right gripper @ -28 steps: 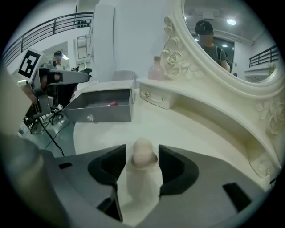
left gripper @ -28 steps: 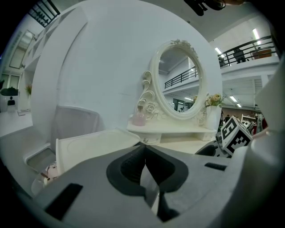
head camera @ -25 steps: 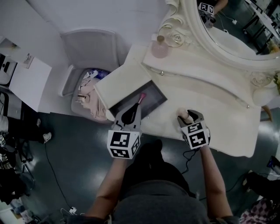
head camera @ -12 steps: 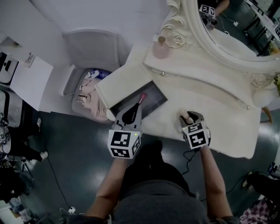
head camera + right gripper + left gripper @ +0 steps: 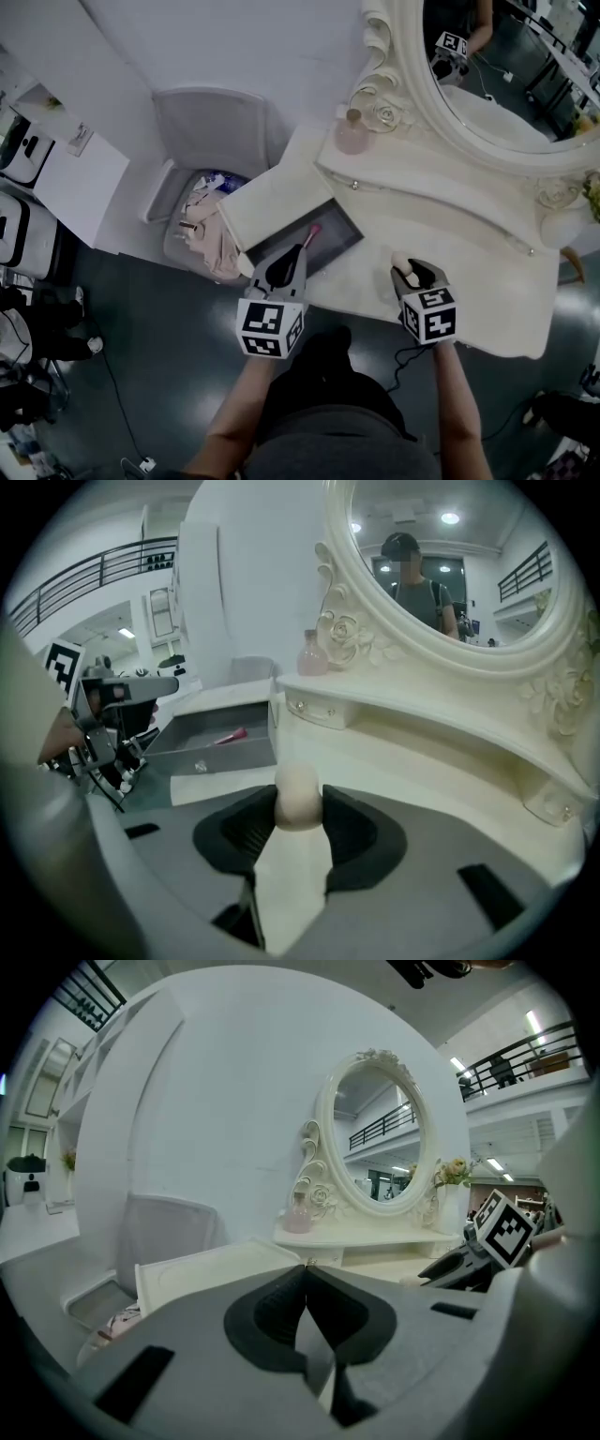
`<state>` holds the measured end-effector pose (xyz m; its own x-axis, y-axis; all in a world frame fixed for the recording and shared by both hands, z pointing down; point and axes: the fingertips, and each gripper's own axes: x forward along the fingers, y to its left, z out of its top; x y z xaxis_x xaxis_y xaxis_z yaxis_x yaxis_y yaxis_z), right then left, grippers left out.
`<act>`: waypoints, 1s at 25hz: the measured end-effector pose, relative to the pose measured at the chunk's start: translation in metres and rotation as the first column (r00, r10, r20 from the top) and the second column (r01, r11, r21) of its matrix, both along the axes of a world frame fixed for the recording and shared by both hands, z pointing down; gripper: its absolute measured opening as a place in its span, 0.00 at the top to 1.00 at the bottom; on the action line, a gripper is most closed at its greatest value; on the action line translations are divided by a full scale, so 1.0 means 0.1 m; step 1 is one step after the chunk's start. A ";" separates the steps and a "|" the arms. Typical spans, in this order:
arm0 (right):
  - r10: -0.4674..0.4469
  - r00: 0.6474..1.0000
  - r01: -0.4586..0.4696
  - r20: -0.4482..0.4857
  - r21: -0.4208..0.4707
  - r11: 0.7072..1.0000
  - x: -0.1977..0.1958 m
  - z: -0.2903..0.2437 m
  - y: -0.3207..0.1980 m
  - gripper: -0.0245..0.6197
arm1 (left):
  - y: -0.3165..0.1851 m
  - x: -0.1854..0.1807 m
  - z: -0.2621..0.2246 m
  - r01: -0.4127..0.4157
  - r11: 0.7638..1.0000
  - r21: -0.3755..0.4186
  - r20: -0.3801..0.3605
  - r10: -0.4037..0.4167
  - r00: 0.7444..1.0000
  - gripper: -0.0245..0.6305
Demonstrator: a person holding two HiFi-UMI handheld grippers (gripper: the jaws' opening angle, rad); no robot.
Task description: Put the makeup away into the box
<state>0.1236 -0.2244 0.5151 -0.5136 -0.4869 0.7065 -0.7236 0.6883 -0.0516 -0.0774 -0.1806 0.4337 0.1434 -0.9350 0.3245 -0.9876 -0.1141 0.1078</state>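
Note:
A beige egg-shaped makeup sponge [image 5: 298,797] sits pinched between the pads of my right gripper [image 5: 298,806]. The jaws have just been closing on it. In the head view that gripper [image 5: 405,268] holds the sponge [image 5: 400,264] a little above the cream dressing table [image 5: 469,281], right of the box. The box is an open grey drawer [image 5: 339,230] with a pink makeup stick [image 5: 312,232] lying inside. My left gripper [image 5: 298,251] hovers over the drawer's near end, shut with nothing between its pads [image 5: 305,1269].
An oval mirror [image 5: 487,66] in an ornate frame rises at the table's back, with a pink perfume bottle [image 5: 352,131] at its left foot. A white panel [image 5: 272,202] borders the drawer's left side. A bin of rubbish [image 5: 202,230] stands on the floor at the left.
My right gripper's jaws closed on the sponge and raised it slightly off the table. The left gripper stayed over the drawer.

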 end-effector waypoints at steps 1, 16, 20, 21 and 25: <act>-0.001 1.000 0.001 0.015 0.011 1.000 -0.02 -0.06 -0.01 0.71 | 0.00 -0.01 -0.02 0.003 1.000 0.005 0.004 -0.003 1.000 0.95; -0.127 0.982 0.107 0.139 0.147 0.983 -0.56 -0.83 0.03 0.71 | 0.25 -0.18 -0.22 0.088 0.995 0.053 0.022 -0.089 0.996 0.95; -0.165 0.974 0.142 0.153 0.153 0.978 -0.70 -0.89 0.09 0.71 | 0.34 -0.24 -0.26 0.121 0.991 0.061 0.023 -0.122 0.992 0.95; -0.175 0.972 0.151 0.155 0.154 0.976 -0.74 -0.90 0.11 0.71 | 0.37 -0.27 -0.26 0.131 0.990 0.062 0.024 -0.132 0.991 0.95; -0.217 0.964 0.193 0.155 0.156 0.969 -0.87 -0.93 0.15 0.71 | 0.50 -0.37 -0.26 0.177 0.982 0.061 0.024 -0.179 0.984 0.95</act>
